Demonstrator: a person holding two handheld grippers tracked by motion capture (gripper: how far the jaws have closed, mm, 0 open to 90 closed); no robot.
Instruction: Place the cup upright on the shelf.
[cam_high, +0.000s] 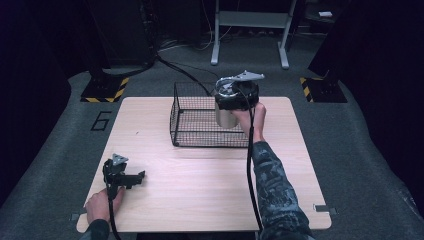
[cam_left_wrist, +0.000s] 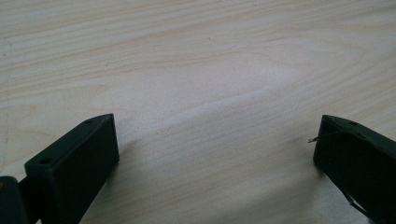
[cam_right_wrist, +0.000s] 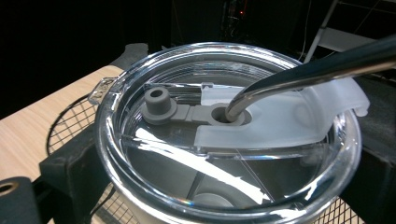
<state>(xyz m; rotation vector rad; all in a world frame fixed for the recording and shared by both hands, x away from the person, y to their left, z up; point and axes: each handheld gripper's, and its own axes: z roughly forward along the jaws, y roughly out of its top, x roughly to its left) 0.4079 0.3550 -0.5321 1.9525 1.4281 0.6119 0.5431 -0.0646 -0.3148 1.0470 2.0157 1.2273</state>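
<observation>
We see a pale wooden worktop (cam_high: 200, 185) with a black wire basket (cam_high: 200, 122) standing toward its far edge, about mid-width.

Right tongs (cam_high: 234, 100): held up over the right part of the basket by the person's right hand (cam_high: 252, 117), sleeve patterned dark. The tongs grip a steel tumbler (cam_high: 226, 116), one black jaw on either side of its upper wall. In the high view the tumbler hangs upright, its lower body inside the basket's outline; we cannot tell whether its base touches the basket floor.

In the right gripper view the tumbler's clear lid (cam_right_wrist: 224, 140) faces the camera. A bent metal straw (cam_right_wrist: 308, 70) enters a hole near the lid's middle and leans out to the upper right. A grey stopper (cam_right_wrist: 158, 105) sits just left of the straw hole, joined to it by a short strap. A frosted tab (cam_right_wrist: 289, 121) crosses the lid. Basket mesh shows below the rim on both sides.

Left tongs (cam_high: 131, 177): resting low at the near left of the worktop, in the person's left hand (cam_high: 102, 205), well apart from the basket. In the left gripper view the jaws stand wide, with bare wood between them.

A cable trails from each gripper toward the near edge.
</observation>
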